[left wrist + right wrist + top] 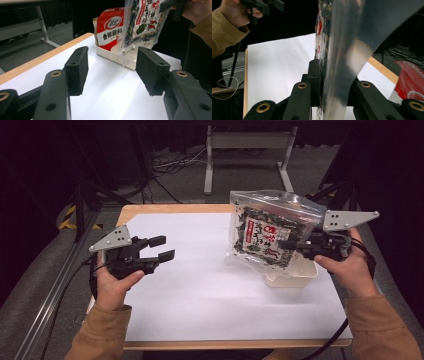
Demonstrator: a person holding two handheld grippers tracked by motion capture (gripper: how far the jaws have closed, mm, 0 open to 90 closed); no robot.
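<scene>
Right gripper [292, 243] clamps seaweed bag [265, 232] above white tray [295, 279]; lift clear; left gripper [161, 248] open, empty

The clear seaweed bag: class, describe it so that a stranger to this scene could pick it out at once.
Start at the white sheet covering the table, then go to the white tray near its right edge. Above it hangs the clear seaweed bag, clamped in the right tongs. Unlike the red packet in the tray, it is see-through, with dark flakes.
</scene>
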